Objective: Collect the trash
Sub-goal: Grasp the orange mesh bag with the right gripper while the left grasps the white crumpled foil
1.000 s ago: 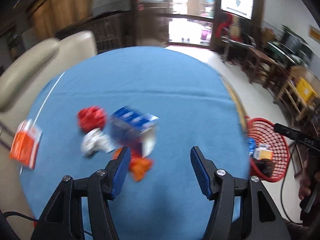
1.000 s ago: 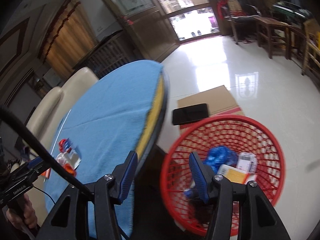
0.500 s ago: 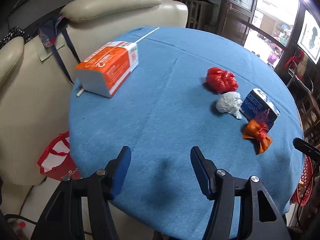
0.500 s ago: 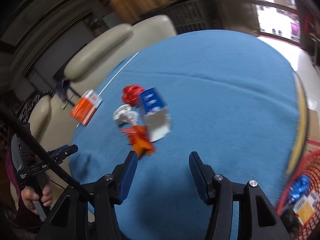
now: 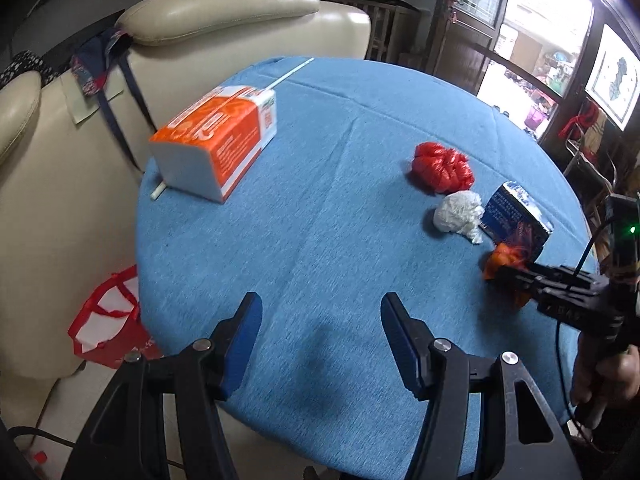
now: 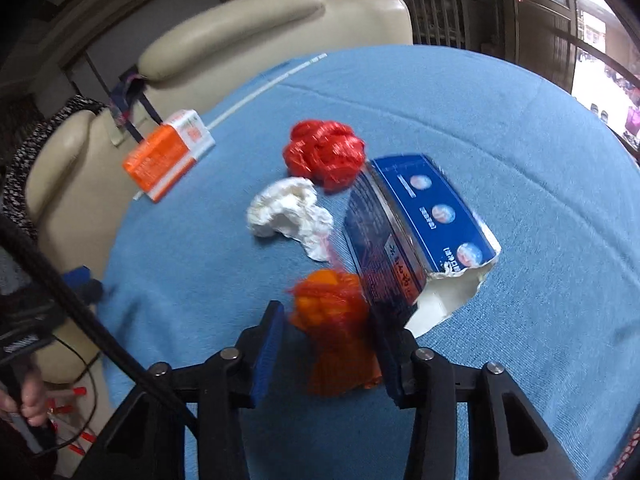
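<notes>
On the round blue table (image 5: 300,220) lie a red crumpled plastic wad (image 6: 324,152), a white crumpled tissue (image 6: 288,212), a torn blue carton (image 6: 416,216) and an orange net bag (image 6: 332,320). My right gripper (image 6: 328,316) straddles the orange net bag, its jaws closing. The right pad touches the bag and a thin gap shows at the left pad. The left wrist view shows that gripper (image 5: 508,276) at the orange net bag (image 5: 502,258), beside the carton (image 5: 512,212). My left gripper (image 5: 320,308) hangs open over bare cloth near the table's front edge, holding nothing.
An orange tissue pack (image 5: 216,144) and a thin white stick (image 5: 288,74) lie at the table's far left. Cream armchairs (image 5: 224,12) stand close behind the table. A red and white bag (image 5: 108,320) sits on the floor at the left. A person's hand (image 5: 604,376) holds the right gripper.
The right gripper swung from above the red basket to the table and came down around the orange net bag, its jaws narrowing. The left gripper swept left across the table, then held still.
</notes>
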Tool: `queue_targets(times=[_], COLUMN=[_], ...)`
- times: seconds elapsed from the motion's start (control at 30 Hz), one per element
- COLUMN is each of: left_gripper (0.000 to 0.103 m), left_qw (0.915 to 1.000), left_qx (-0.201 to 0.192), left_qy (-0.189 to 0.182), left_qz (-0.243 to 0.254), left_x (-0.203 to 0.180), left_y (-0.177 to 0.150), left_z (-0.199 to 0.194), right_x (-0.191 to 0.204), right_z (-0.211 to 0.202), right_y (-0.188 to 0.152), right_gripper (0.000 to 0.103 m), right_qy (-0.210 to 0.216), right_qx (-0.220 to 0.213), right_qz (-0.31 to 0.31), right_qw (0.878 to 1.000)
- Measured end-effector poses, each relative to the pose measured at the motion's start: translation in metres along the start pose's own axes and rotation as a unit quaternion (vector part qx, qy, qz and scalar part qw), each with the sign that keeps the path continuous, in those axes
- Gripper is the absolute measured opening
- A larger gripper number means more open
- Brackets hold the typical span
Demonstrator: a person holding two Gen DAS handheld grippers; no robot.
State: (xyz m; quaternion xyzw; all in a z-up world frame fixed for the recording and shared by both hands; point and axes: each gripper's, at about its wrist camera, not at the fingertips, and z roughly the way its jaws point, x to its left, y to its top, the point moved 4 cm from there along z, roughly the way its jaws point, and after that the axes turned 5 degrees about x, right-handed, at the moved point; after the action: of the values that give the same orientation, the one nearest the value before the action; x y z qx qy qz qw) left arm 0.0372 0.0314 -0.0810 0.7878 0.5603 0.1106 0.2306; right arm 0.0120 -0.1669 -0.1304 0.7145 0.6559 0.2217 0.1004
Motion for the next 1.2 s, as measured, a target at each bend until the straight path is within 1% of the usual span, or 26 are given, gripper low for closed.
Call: queue_targets(times=[0.03,0.1,0.2,0.3,0.33,0.47,0.5,0.57,0.67,0.7,0.73,0.77,0.8,0.87,0.93,1.03,1.2], left_gripper=[0.063,0.063,0.063,0.063,0.063,0.063,0.063,0.063,0.062,0.058,0.046,0.036,0.036,0.029,0.027,0.027,0.027], left_qw=[1.0000,0.9996,0.9975,0.9950,0.9934,0.9876,0.9867,0.9866,0.9841,0.9837,0.9834,0.9835,0.9842,0.9855,0.9862,0.9891,0.9918], left_qx=[-0.001,0.000,0.009,0.019,0.023,0.046,0.049,0.062,0.071,0.073,0.075,0.079,0.081,0.074,0.071,0.060,0.040], left_qy=[-0.006,-0.020,-0.053,-0.069,-0.081,-0.124,-0.129,-0.127,-0.143,-0.145,-0.145,-0.141,-0.134,-0.129,-0.129,-0.117,-0.092], left_qz=[0.006,0.019,0.047,0.070,0.077,0.085,0.086,0.082,0.078,0.077,0.079,0.082,0.083,0.082,0.075,0.066,0.079], left_x=[-0.004,-0.014,-0.039,-0.065,-0.075,-0.102,-0.106,-0.112,-0.119,-0.120,-0.121,-0.122,-0.121,-0.121,-0.119,-0.114,-0.116], left_y=[0.006,0.018,0.038,0.054,0.060,0.075,0.078,0.082,0.083,0.083,0.082,0.081,0.081,0.080,0.076,0.070,0.056], left_z=[0.001,0.005,0.017,0.032,0.039,0.063,0.068,0.081,0.093,0.097,0.100,0.103,0.105,0.105,0.101,0.092,0.065], right_x=[-0.001,0.000,-0.005,-0.018,-0.019,-0.033,-0.036,-0.042,-0.051,-0.054,-0.058,-0.062,-0.066,-0.074,-0.079,-0.085,-0.092], right_z=[0.000,-0.004,-0.016,-0.031,-0.034,-0.046,-0.049,-0.054,-0.059,-0.061,-0.063,-0.065,-0.066,-0.070,-0.074,-0.079,-0.092], right_y=[-0.001,-0.003,-0.009,-0.018,-0.020,-0.033,-0.037,-0.044,-0.052,-0.054,-0.056,-0.056,-0.056,-0.055,-0.054,-0.054,-0.058], right_gripper=[0.040,0.034,0.034,0.034,0.034,0.034,0.034,0.034,0.034,0.034,0.034,0.034,0.034,0.034,0.034,0.034,0.034], right_qy=[0.001,-0.002,0.005,0.016,0.017,0.017,0.014,0.005,-0.004,-0.003,-0.002,-0.003,-0.002,0.000,0.003,0.002,0.004], right_qx=[-0.002,-0.009,-0.022,-0.028,-0.030,-0.041,-0.044,-0.045,-0.048,-0.048,-0.050,-0.051,-0.054,-0.061,-0.067,-0.075,-0.090], right_qz=[0.001,-0.001,0.009,0.027,0.033,0.056,0.058,0.058,0.064,0.069,0.075,0.080,0.085,0.095,0.104,0.107,0.112], right_qw=[1.000,1.000,1.000,0.999,0.999,0.997,0.997,0.997,0.997,0.996,0.996,0.995,0.995,0.994,0.992,0.991,0.990])
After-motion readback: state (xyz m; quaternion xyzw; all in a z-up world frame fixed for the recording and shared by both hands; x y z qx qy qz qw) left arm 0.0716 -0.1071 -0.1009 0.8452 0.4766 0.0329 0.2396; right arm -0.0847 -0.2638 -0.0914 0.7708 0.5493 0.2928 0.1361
